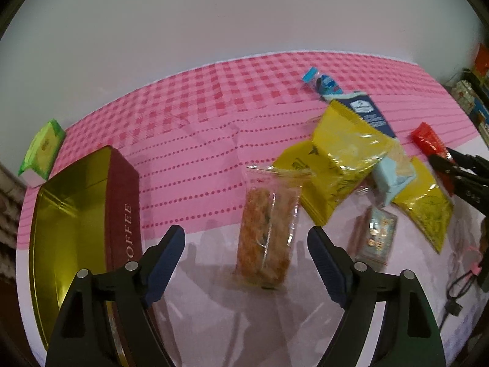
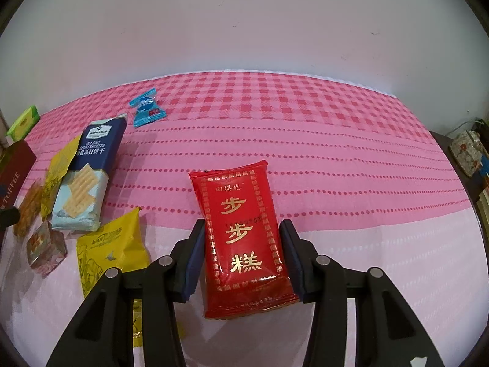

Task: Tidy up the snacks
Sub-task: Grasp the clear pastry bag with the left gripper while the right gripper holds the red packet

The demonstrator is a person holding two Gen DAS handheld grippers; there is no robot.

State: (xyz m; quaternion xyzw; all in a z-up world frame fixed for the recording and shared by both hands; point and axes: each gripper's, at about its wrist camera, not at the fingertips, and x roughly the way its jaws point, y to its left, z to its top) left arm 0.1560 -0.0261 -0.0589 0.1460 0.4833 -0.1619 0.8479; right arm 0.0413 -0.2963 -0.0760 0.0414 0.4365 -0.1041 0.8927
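My left gripper [image 1: 246, 238] is open, its jaws on either side of a clear-wrapped orange snack bar [image 1: 267, 229] lying on the table. An open red tin [image 1: 82, 214] with a gold inside stands to its left. My right gripper [image 2: 241, 238] has its jaws against both sides of a red packet with gold characters [image 2: 243, 232]; the packet also shows in the left wrist view [image 1: 428, 142]. Yellow packets [image 1: 342, 159], a blue cracker pack [image 2: 88, 177], a blue candy [image 2: 146, 107] and a small patterned packet [image 1: 377, 237] lie between the grippers.
A green packet [image 1: 44, 150] lies at the far left edge behind the tin. The pink checked cloth [image 2: 305, 128] covers the table up to a white wall. Shelves with boxes [image 2: 467, 153] stand beyond the right edge. A cable [image 1: 458, 287] hangs at the right.
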